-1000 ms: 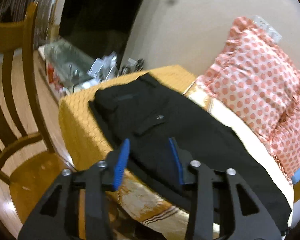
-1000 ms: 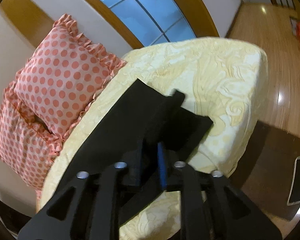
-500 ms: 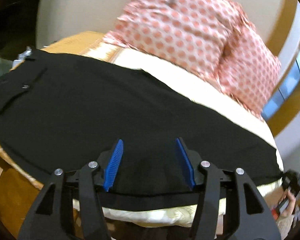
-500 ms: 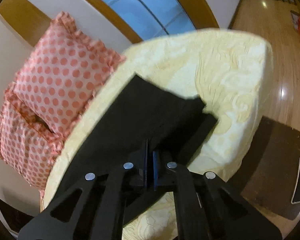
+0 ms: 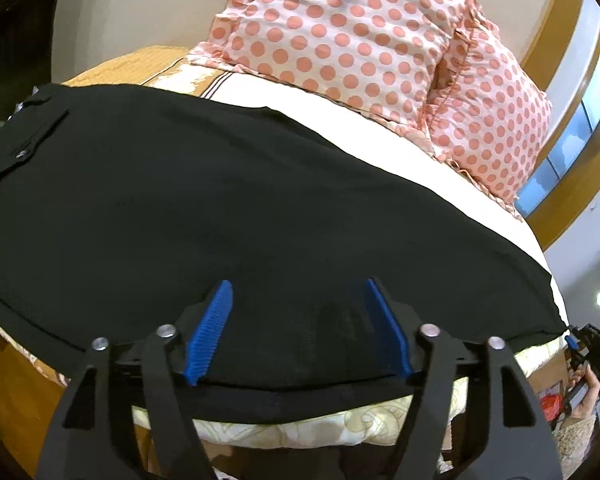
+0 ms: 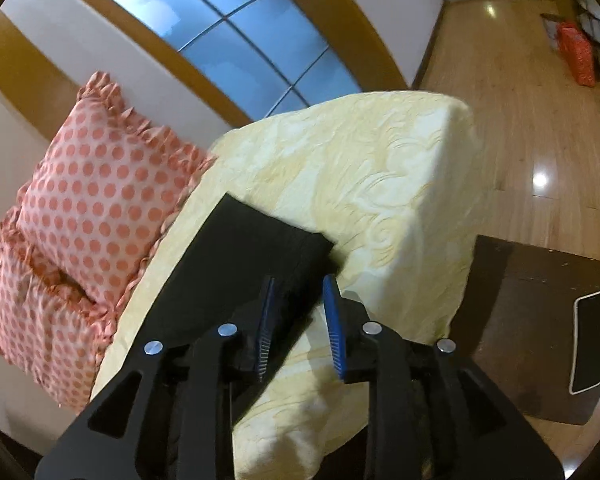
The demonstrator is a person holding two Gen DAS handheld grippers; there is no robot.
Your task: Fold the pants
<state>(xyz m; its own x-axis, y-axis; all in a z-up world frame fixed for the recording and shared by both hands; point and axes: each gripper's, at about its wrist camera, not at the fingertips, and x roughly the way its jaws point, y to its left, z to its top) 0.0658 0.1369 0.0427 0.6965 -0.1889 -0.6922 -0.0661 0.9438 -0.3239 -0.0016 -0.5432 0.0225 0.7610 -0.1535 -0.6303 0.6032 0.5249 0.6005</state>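
Left wrist view: the black pants lie flat and lengthwise along the near edge of the bed, the waistband end with its pocket button toward the left corner, the leg stretching off to the right. The left gripper hangs low over the middle of the leg at the near edge, its blue fingers spread wide and gripping nothing. Two dotted pillows stand along the far edge. To fold well from here, this gripper probably ought to pin or pinch the mid-leg, so the crease lands square across the cloth.

Right wrist view: the hem end of the pants lies near the bed's foot corner, on the pale quilt. The right gripper sits at the hem's near corner with its fingers parted to a moderate gap; cloth lies between and under them, but they do not clamp it. It should close on both layers at the hem corner, then carry the hem toward the waistband, keeping the near edges aligned. A phone lies on a dark stand beside the bed, clear of the work.
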